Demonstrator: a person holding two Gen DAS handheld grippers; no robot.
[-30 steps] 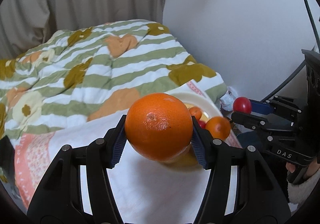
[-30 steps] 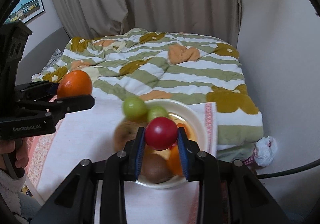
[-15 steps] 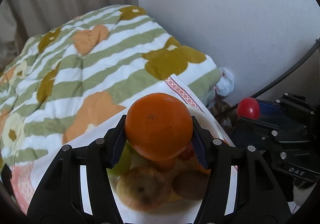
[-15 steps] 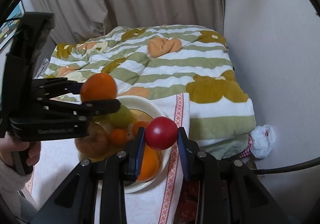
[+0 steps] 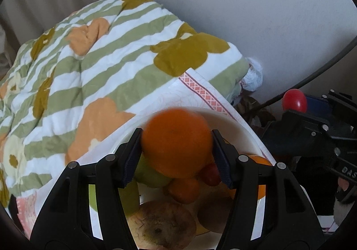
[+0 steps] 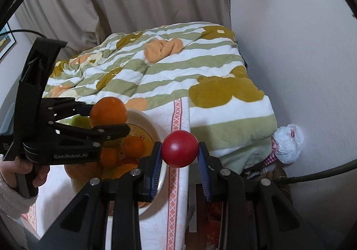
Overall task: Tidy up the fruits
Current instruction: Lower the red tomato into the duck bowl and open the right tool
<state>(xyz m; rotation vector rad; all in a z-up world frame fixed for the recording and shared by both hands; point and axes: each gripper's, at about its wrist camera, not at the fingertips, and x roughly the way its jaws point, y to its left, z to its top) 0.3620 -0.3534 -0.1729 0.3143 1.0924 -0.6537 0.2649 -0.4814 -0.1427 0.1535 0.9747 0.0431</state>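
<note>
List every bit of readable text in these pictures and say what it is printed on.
"GenRobot.AI": white lettering on the side of the left tongs, seen from the right wrist view.
"DAS": white letters on the body of the right tongs, cut off at the edge of the left wrist view.
The framed picture on the wall shows no readable words.

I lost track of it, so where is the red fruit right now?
The red fruit is clamped in the right gripper, held just off the right rim of the white bowl, above the cloth's patterned border.
</note>
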